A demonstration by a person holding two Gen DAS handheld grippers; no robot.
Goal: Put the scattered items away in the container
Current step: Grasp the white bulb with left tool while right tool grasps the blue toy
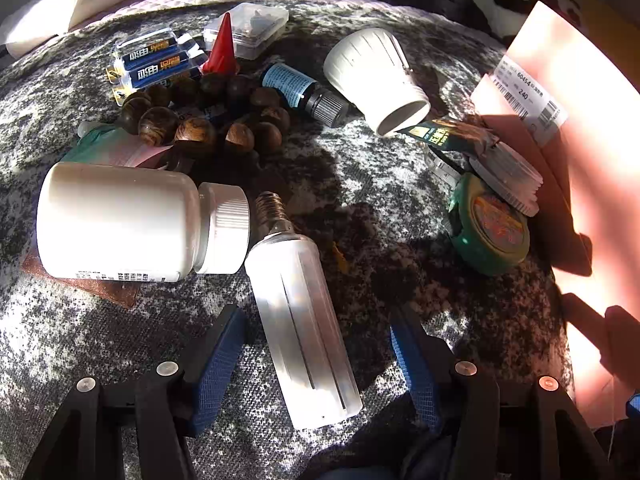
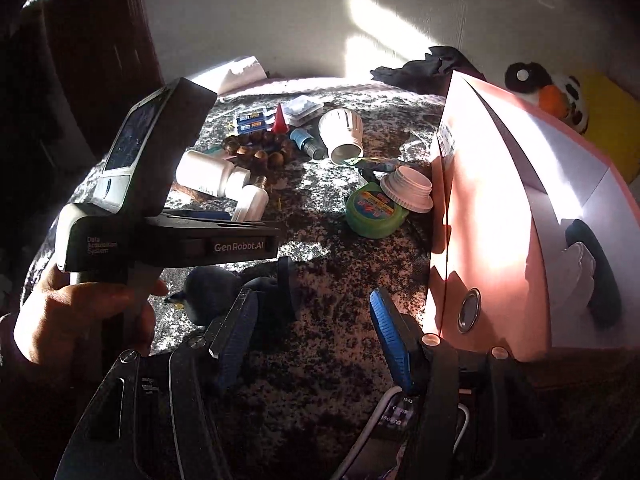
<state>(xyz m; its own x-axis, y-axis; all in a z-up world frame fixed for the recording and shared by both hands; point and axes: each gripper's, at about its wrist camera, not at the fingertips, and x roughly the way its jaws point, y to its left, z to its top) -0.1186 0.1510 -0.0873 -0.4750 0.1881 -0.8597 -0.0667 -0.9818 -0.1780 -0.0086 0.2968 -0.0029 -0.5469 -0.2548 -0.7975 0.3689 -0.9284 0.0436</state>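
Scattered items lie on a speckled grey blanket point(image 1: 360, 184). A white LED bulb point(image 1: 300, 320) lies between the open fingers of my left gripper point(image 1: 316, 344), which is not touching it. A white pill bottle point(image 1: 132, 220) lies to its left. Behind are a wooden bead bracelet point(image 1: 200, 116), a small dark bottle point(image 1: 300, 92), a white cup-shaped housing point(image 1: 376, 80), a green tape measure point(image 1: 490, 228) and a white ridged lid point(image 1: 508, 180). The pink box point(image 2: 500, 220) stands at the right. My right gripper point(image 2: 316, 320) is open and empty, hovering beside the box.
Battery packs point(image 1: 156, 60), a red cone point(image 1: 222, 46) and a clear plastic case point(image 1: 248, 28) lie at the back. A dark sachet point(image 1: 444, 134) rests by the lid. My left gripper's body and hand point(image 2: 160, 216) fill the left of the right wrist view.
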